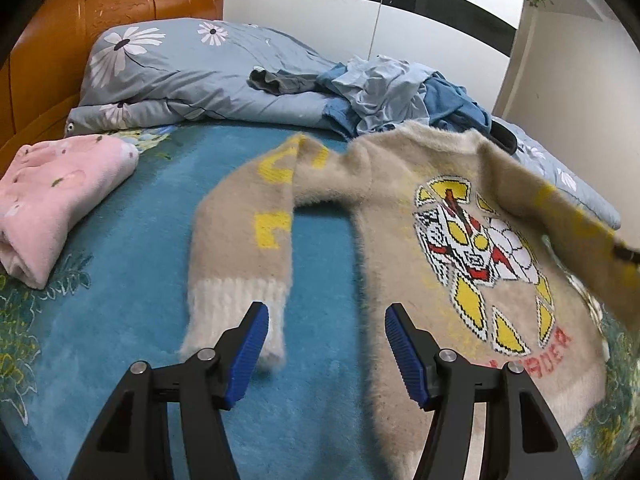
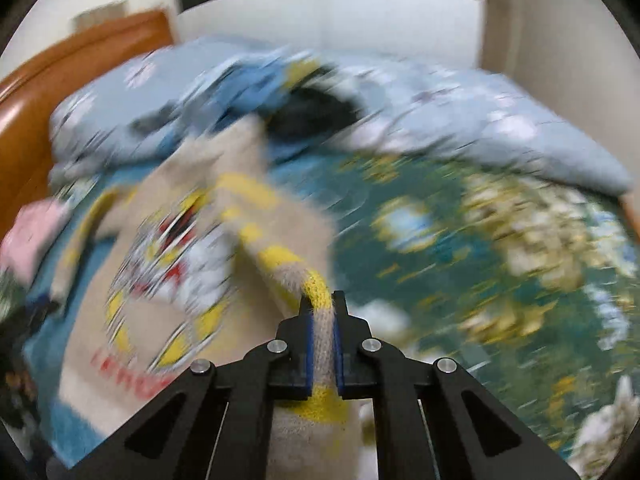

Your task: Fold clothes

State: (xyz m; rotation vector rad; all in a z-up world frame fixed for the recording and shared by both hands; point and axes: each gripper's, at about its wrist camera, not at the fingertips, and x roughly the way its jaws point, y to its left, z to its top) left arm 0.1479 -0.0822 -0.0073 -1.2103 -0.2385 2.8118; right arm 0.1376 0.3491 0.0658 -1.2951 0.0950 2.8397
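Note:
A fuzzy beige sweater (image 1: 400, 216) with a yellow, red and white robot figure lies front up on the blue bedspread (image 1: 132, 280). Its left sleeve (image 1: 244, 240) runs down to a white cuff (image 1: 228, 312). My left gripper (image 1: 324, 320) hovers open just above the bed, its left pad (image 1: 248, 356) beside that cuff, nothing between the pads. In the blurred right wrist view, my right gripper (image 2: 321, 308) is shut on the sweater's right sleeve (image 2: 276, 256), beige with yellow marks, pinched between the blue pads. That sleeve (image 1: 576, 232) rises off the bed at the right of the left wrist view.
A folded pink garment (image 1: 56, 200) lies at the left of the bed. A flowered blue quilt (image 1: 188, 68) and a heap of blue and grey clothes (image 1: 392, 88) sit at the back. An orange wooden headboard (image 1: 100, 8) and a white wardrobe (image 1: 360, 16) stand behind.

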